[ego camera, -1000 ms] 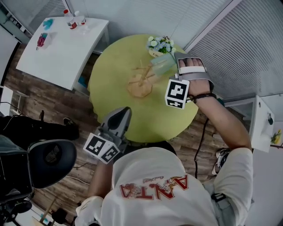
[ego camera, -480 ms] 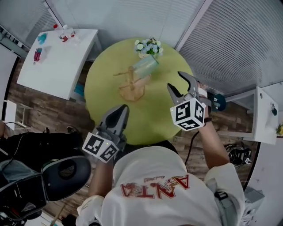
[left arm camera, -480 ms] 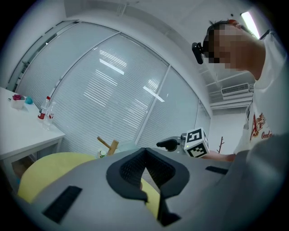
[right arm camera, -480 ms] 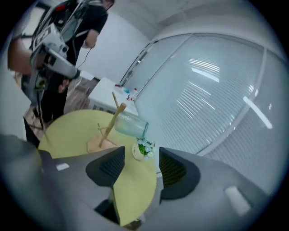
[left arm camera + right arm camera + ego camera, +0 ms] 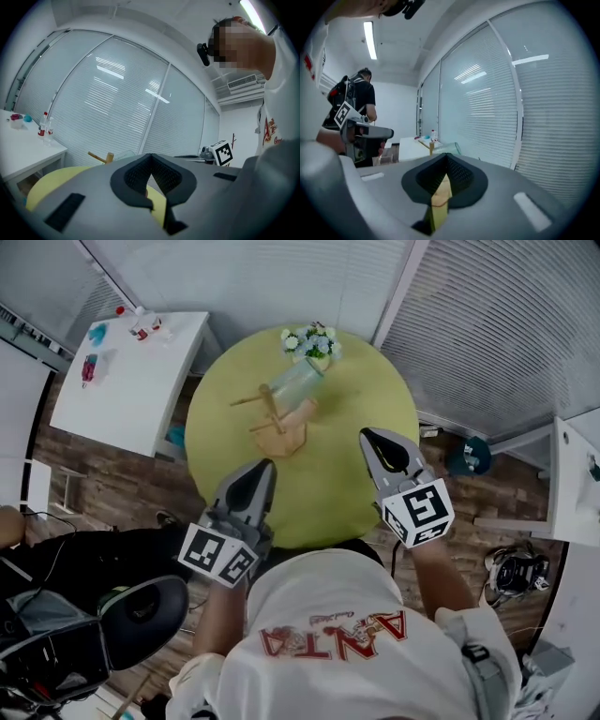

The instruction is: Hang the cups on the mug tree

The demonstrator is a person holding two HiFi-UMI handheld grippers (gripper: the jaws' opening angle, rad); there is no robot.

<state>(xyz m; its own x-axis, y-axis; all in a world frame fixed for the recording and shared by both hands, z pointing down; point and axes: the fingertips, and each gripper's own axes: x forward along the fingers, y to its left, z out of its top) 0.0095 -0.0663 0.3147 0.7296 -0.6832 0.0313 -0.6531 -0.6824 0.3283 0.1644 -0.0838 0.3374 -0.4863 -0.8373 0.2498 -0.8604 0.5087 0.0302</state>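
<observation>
Glass cup (image 5: 293, 382) hangs tilted on a peg of the wooden mug tree (image 5: 279, 430), which stands on the round yellow-green table (image 5: 366, 390) near a flower bunch (image 5: 309, 339). Left gripper (image 5: 262, 468) hovers over the table's near edge, jaws together and empty. Right gripper (image 5: 370, 437), well apart from the cup, has just been closing its jaws; they now meet with nothing between them.

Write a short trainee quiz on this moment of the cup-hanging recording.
1. True or false: the right gripper holds something.
2. Where is the clear cup? A) hanging on the mug tree B) on the floor C) on the side table
3. Fill in: the left gripper has its jaws ____.
Key: 1 false, its jaws have just closed with nothing between them; 2 A; 3 shut.
</observation>
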